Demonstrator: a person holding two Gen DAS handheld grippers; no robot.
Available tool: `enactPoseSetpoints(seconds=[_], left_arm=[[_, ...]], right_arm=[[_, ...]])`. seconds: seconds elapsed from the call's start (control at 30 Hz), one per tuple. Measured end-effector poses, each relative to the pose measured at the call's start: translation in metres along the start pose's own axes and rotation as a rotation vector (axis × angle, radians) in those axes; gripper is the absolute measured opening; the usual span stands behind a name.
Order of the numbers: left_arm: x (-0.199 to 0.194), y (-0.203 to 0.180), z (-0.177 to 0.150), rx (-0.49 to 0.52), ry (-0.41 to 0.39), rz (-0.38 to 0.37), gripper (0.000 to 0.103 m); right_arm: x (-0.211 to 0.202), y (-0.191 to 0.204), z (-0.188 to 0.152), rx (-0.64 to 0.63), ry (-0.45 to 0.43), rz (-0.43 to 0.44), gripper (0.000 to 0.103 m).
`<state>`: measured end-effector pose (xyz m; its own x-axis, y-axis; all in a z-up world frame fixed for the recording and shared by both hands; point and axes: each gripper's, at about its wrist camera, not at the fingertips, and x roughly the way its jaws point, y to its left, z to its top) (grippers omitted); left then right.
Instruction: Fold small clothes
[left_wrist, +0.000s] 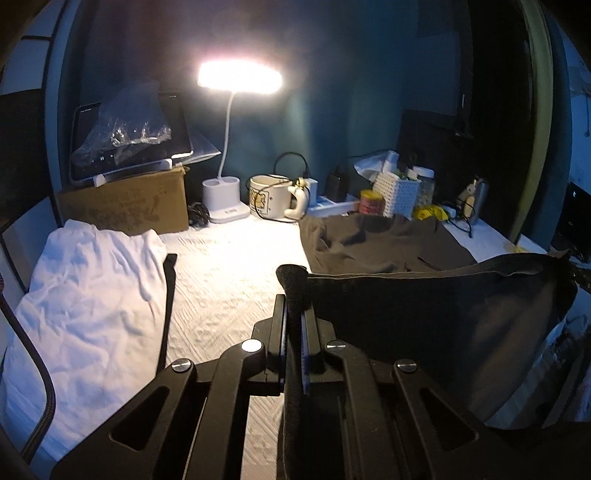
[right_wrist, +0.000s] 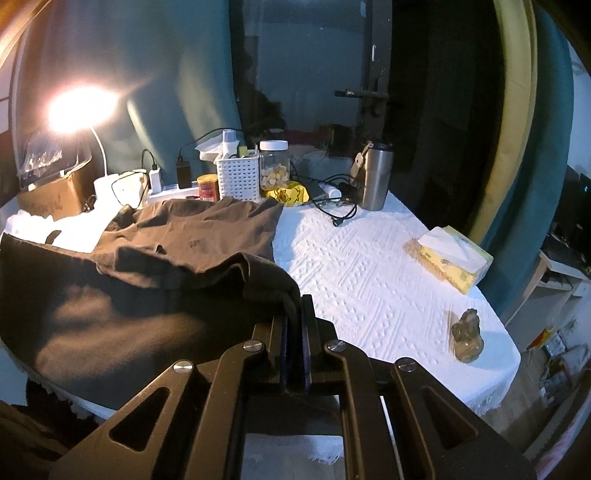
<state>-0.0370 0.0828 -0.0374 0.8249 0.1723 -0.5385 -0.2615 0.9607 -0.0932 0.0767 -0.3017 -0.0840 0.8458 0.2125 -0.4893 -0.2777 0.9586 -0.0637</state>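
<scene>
Dark garment (right_wrist: 122, 314) edge clamped, both claws; white tablecloth (right_wrist: 369, 266) bare rightward.

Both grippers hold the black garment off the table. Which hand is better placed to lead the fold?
Probably the left. The left gripper and right gripper each pinch an edge of the black garment, but bare white tablecloth lies ahead of the left; the brown shirt lies beyond the right.

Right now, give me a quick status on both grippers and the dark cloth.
Left gripper shut on dark cloth. Right gripper shut on its other corner. Cloth held up between them. Brown shirt lies just behind.
</scene>
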Motion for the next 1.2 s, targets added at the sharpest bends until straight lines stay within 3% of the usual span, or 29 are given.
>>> enactPoseSetpoints(seconds=[0.67, 1.2], left_arm=[[0.018, 0.007, 0.061, 0.051, -0.057, 0.023, 0.005], [0.061, 0.003, 0.106, 0.081, -0.078, 0.039, 0.005]], right_arm=[[0.026, -0.011, 0.042, 0.058, -0.006, 0.024, 0.007], [0.072, -0.022, 0.081, 0.092, -0.004, 0.050, 0.007]])
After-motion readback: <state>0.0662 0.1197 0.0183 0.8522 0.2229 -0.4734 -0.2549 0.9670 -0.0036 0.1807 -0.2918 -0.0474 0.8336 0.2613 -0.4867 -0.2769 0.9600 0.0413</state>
